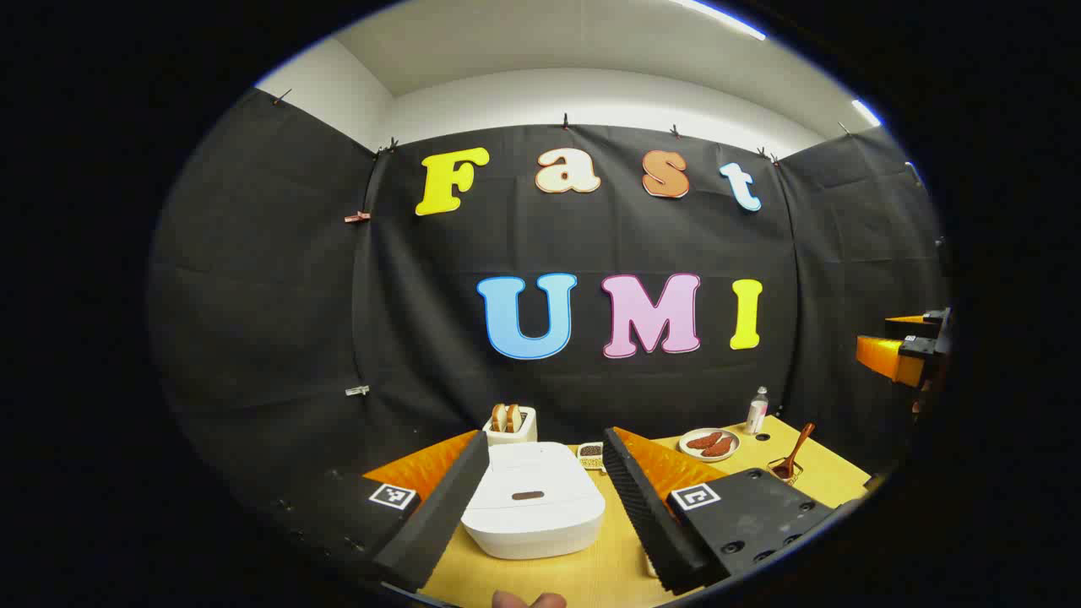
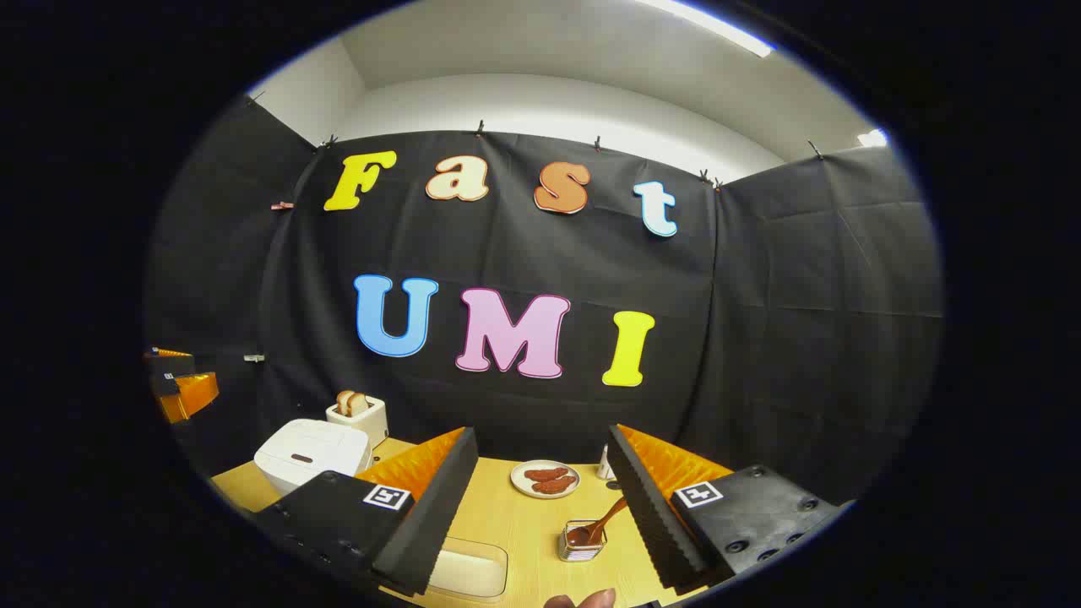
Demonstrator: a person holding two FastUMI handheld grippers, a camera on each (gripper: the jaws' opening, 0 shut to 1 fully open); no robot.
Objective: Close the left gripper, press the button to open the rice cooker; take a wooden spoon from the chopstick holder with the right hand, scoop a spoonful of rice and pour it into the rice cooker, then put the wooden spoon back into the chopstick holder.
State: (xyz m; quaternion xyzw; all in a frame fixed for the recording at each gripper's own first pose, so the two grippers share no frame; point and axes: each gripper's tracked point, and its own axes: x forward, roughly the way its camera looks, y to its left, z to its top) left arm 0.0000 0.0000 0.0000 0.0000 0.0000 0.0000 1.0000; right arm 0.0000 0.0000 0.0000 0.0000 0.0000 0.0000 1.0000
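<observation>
Two hand-held grippers up and ready, none yet on anything. Left hand-held gripper hanging with fingers wide apart, framing the rice cooker on the table; lid down, dark oval button on its top untouched. Right hand-held gripper likewise spread, clamped on nothing, looking down at the chopstick holder with the wooden spoon standing in it, handle leaning up toward the right finger. Same holder and spoon seen in the left gripper view at the table's right side, well apart from the cooker. Shallow pale tray near the bottom of the right gripper view, under the left finger; contents too washed out to call rice for certain.

Judged as the very first step: nothing pressed, nothing lifted. Next move calls for bringing the left fingers together, then lowering the closed tips squarely onto the button so the lid springs up. Worth keeping the right side waiting clear until the lid is up. Toaster with bread behind the cooker, plate beyond, both out of the way.
</observation>
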